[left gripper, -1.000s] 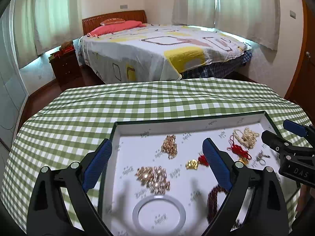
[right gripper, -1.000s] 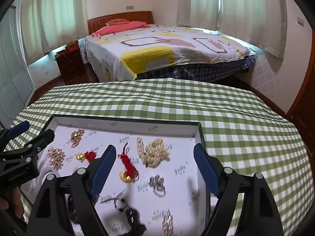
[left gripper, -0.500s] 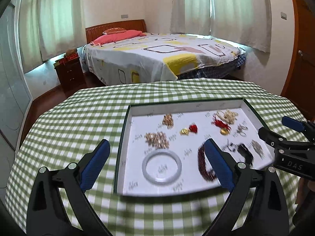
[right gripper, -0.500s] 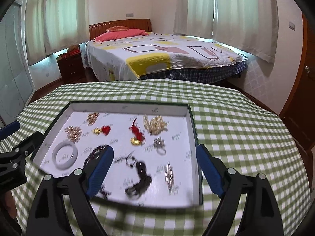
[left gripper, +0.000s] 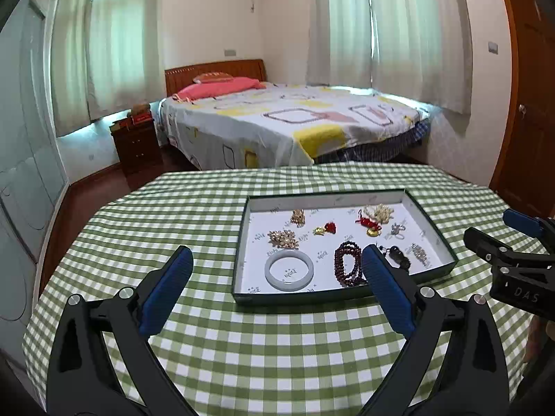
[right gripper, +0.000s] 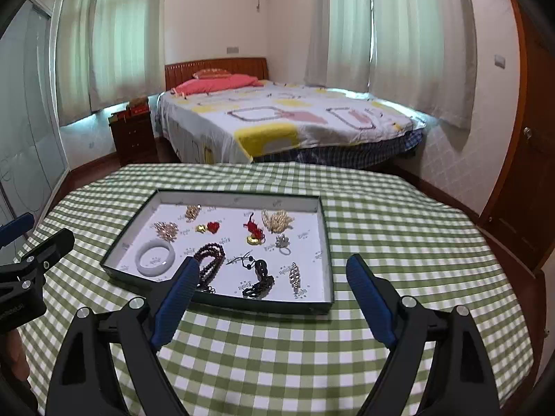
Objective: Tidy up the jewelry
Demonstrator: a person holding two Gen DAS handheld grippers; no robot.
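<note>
A shallow dark-rimmed tray [left gripper: 239, 260] [right gripper: 327, 260] with a white floor lies on the checked table. In it lie a pale jade bangle [left gripper: 289, 270] [right gripper: 155, 257], a dark red bead bracelet [left gripper: 347, 268] [right gripper: 210, 260], a black bead string [right gripper: 260, 277], gold pieces [left gripper: 282, 238], a red and gold charm [right gripper: 255, 232], a pearl cluster [right gripper: 277, 220] and a ring [right gripper: 283, 242]. My left gripper [left gripper: 277, 277] is open and empty, held above the table in front of the tray. My right gripper [right gripper: 272, 284] is open and empty, at the tray's near edge.
The table wears a green and white checked cloth [left gripper: 277, 346]. Behind it stand a bed [left gripper: 288, 121], a dark wood nightstand [left gripper: 137, 142] and curtained windows. A wooden door [left gripper: 527, 104] is at the right. The right gripper shows in the left wrist view [left gripper: 513, 263].
Both grippers have pulled back and up from the tray. The whole tray now shows, farther off. Both stay open and empty.
</note>
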